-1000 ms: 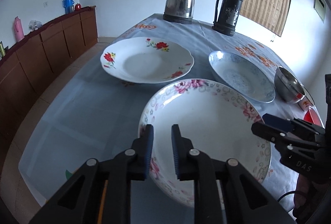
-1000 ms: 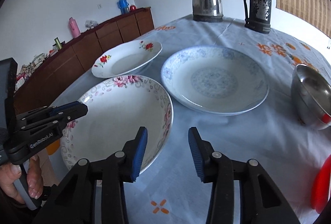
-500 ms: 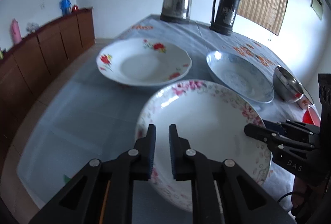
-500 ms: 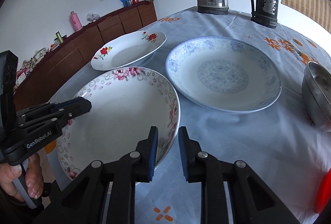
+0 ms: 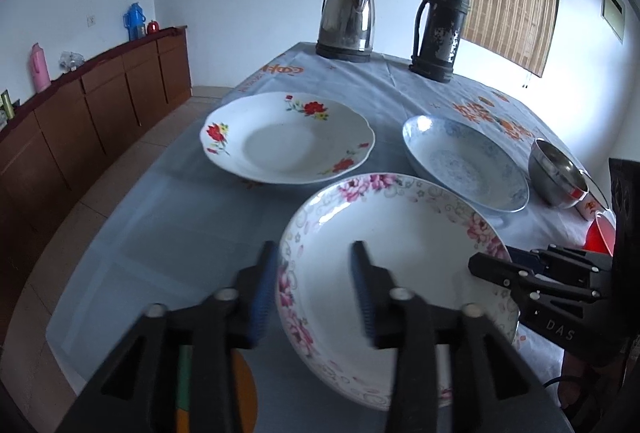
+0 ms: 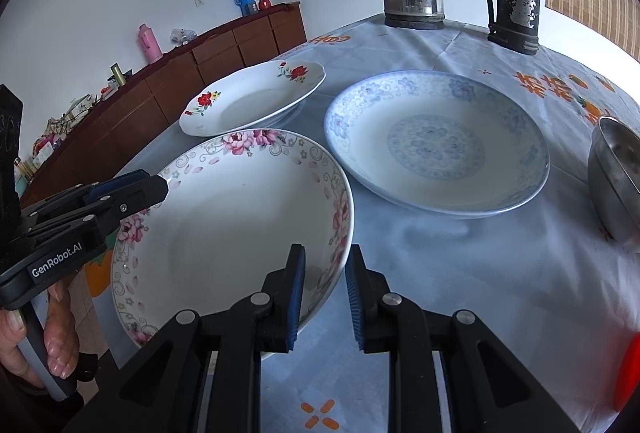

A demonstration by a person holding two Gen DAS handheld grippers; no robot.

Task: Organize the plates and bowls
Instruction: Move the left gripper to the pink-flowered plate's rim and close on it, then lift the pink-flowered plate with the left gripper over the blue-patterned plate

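Two grippers straddle the pink plate (image 6: 224, 217): right gripper (image 6: 324, 289) narrowly clamps its rim, left gripper (image 5: 316, 289), jaws just opening, frees it for stacking.

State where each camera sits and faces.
Left wrist: on the left hand-held gripper, facing down-table over the pink-flowered white plate; its jaws, just been opening, straddle the left rim; right hand-held gripper at right.
Right wrist: on the right one, same heading; jaws clamp the plate's right rim; the left one and a hand at left.
Shared: that plate, the steel kettle.
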